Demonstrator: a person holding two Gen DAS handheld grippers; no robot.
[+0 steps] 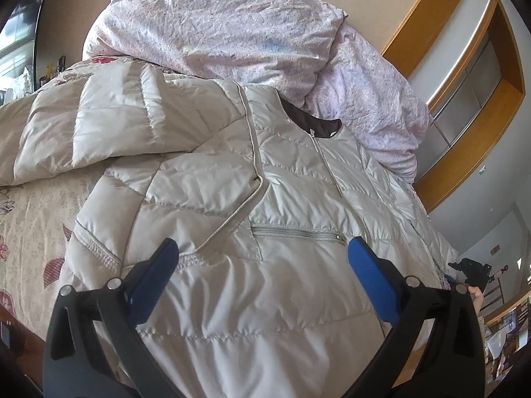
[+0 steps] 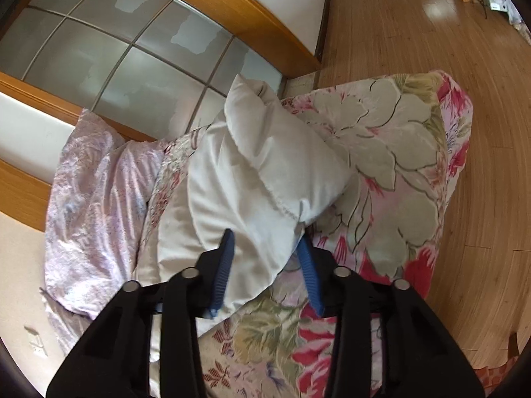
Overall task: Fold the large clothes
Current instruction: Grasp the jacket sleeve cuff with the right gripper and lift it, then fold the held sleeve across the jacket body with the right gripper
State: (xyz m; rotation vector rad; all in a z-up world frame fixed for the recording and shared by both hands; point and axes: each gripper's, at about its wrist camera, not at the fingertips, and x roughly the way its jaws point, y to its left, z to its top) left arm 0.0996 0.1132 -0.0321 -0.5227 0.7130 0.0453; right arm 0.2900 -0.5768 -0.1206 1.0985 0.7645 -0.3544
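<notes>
A cream quilted puffer jacket lies front up on the bed, zipped, its dark lining showing at the collar. One sleeve is folded across its chest. My left gripper is open and empty, hovering over the jacket's lower front near the zip pocket. In the right wrist view my right gripper is closed around the other sleeve of the jacket, the puffy fabric bulging between its blue fingers, and holds it over the bed.
A pink crumpled duvet is heaped at the head of the bed behind the jacket. The floral bedspread covers the bed. A wooden-framed frosted panel stands behind the bed; wood floor lies beside it.
</notes>
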